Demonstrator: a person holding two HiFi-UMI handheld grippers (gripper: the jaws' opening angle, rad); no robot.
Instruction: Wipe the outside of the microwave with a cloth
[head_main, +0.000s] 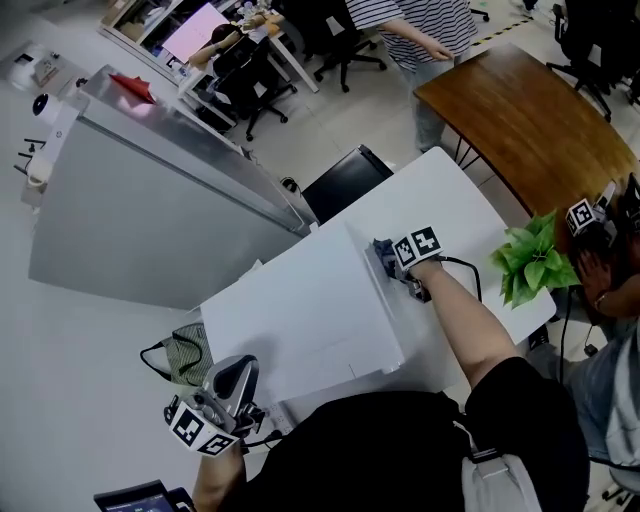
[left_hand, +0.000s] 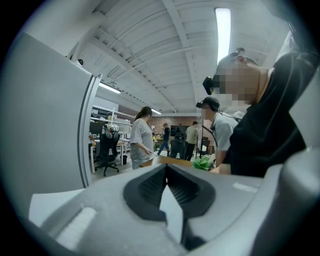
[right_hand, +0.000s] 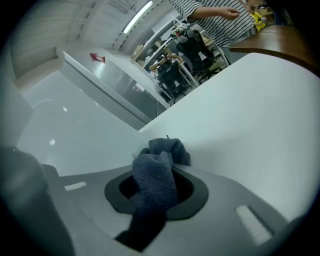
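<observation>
The white microwave (head_main: 300, 310) stands on a white table (head_main: 470, 215); I look down on its flat top. My right gripper (head_main: 392, 262) is shut on a bunched grey-blue cloth (head_main: 384, 252) at the top's right edge, about halfway along it. In the right gripper view the cloth (right_hand: 159, 172) bulges out between the jaws of the right gripper (right_hand: 161, 167), against a white surface (right_hand: 250, 100). My left gripper (head_main: 238, 372) is held off the microwave's near left corner, pointing up and away. The left gripper (left_hand: 167, 172) holds nothing, its jaws together.
A green plant (head_main: 535, 265) sits at the table's right edge, with a black cable (head_main: 465, 270) beside it. A wooden table (head_main: 530, 110) lies beyond. A grey cabinet (head_main: 150, 210) stands to the left, a black chair (head_main: 345, 180) behind. People stand nearby, one person (head_main: 600, 270) at the right.
</observation>
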